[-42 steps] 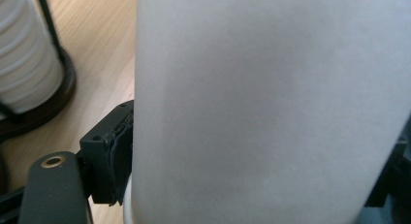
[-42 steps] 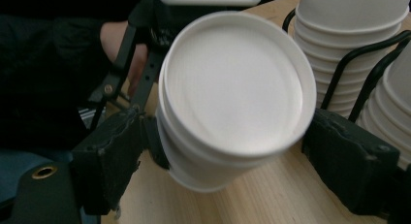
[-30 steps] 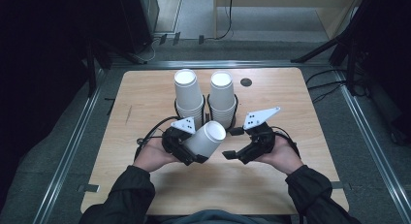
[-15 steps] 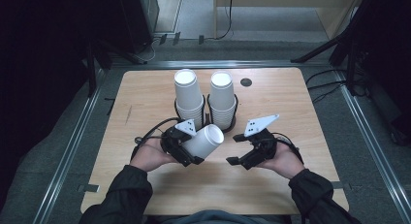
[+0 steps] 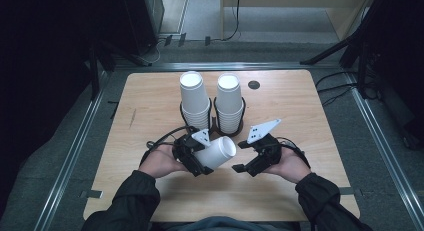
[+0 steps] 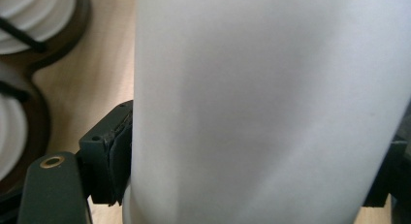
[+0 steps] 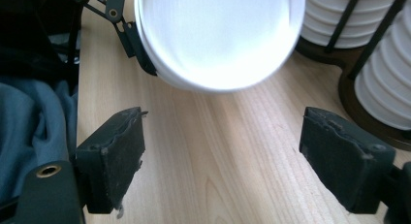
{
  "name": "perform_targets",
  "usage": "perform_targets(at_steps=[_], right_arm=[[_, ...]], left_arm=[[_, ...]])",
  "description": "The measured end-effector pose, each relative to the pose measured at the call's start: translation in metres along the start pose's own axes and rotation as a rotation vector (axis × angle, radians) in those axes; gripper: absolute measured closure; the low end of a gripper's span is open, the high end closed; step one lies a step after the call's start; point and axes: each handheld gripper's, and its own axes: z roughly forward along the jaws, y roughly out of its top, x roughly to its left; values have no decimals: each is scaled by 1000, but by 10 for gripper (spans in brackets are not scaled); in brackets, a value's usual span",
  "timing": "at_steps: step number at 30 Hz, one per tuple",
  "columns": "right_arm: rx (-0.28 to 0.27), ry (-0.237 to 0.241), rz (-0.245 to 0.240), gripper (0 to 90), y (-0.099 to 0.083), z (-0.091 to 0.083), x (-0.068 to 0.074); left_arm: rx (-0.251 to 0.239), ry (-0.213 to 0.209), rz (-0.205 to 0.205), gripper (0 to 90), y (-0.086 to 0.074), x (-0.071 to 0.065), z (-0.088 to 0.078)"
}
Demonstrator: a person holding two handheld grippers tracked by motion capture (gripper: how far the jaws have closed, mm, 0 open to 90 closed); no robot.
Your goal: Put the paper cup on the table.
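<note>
My left gripper (image 5: 206, 158) holds a white paper cup (image 5: 218, 151) on its side just above the wooden table (image 5: 150, 101), round end facing right. In the left gripper view the cup (image 6: 261, 103) sits between the jaws, and both pads (image 6: 115, 161) press on its wall. My right gripper (image 5: 241, 156) is a short way to the right of the cup, open and holding nothing. Seen from the right gripper (image 7: 223, 156), the cup's round end (image 7: 218, 35) hangs ahead of the spread jaws, apart from them.
Two tall stacks of white cups (image 5: 195, 98) (image 5: 230, 98) stand in a black wire holder (image 5: 214, 122) just beyond both grippers. A small dark hole (image 5: 254, 84) marks the table's far right. Metal rails (image 5: 75, 151) run along the table's sides.
Both hands have drifted slightly toward the near edge. The left gripper still holds the cup and the right jaws are still spread.
</note>
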Motion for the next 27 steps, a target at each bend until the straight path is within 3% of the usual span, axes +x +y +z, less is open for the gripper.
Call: perform_targets(at_steps=[10,13,19,22,27], right_arm=[[1,38,-48,165,2,4,6],[-5,58,-79,158,5,6,8],[21,87,-95,156,9,14,12],[34,90,-99,225,10,16,14],[32,91,-104,240,13,11,14]], left_arm=[[49,-63,47,152,11,-10,17],[62,-71,50,150,12,-12,20],[72,-89,57,136,15,-15,23],[77,-91,74,127,15,-17,24],[30,-73,96,110,13,-17,19]])
